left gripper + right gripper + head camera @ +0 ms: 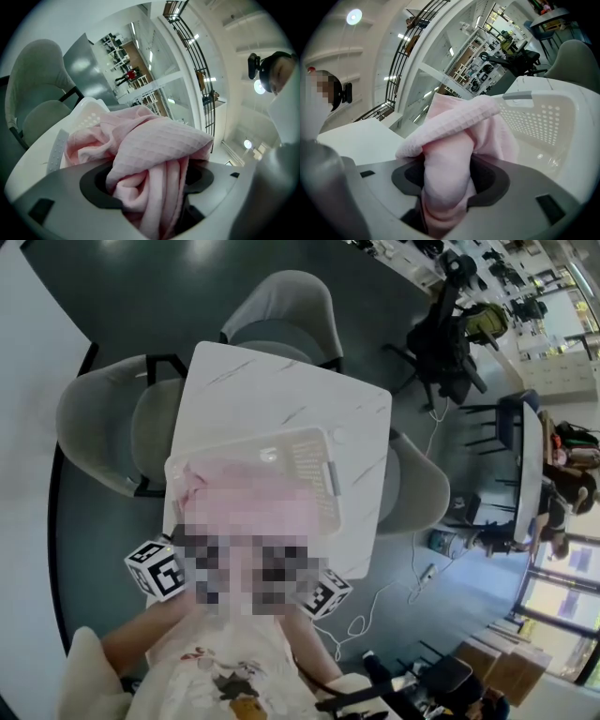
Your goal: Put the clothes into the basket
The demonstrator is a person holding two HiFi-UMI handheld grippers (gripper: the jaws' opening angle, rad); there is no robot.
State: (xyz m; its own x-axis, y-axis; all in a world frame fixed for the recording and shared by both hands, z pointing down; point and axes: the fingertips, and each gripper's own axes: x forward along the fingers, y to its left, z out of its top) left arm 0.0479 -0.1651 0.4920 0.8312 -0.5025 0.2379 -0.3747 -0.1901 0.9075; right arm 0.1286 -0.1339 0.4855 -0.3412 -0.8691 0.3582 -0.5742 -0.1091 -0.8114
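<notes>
A pink waffle-knit garment (253, 495) lies bunched over the near side of a white perforated basket (314, 460) on the white table (281, 390). My left gripper (150, 187) is shut on a thick fold of the pink garment (159, 145), with the basket (89, 115) just beyond it. My right gripper (445, 183) is shut on another fold of the garment (450, 136); the basket wall (553, 122) rises to its right. In the head view only the grippers' marker cubes (157, 568) (328, 592) show at the table's near edge; the jaws are hidden.
Grey padded chairs stand at the table's left (103, 418), far side (281, 306) and right (412, 488). A white cable (375, 606) trails on the dark floor to the right. A black office chair (450, 334) and desks stand further back.
</notes>
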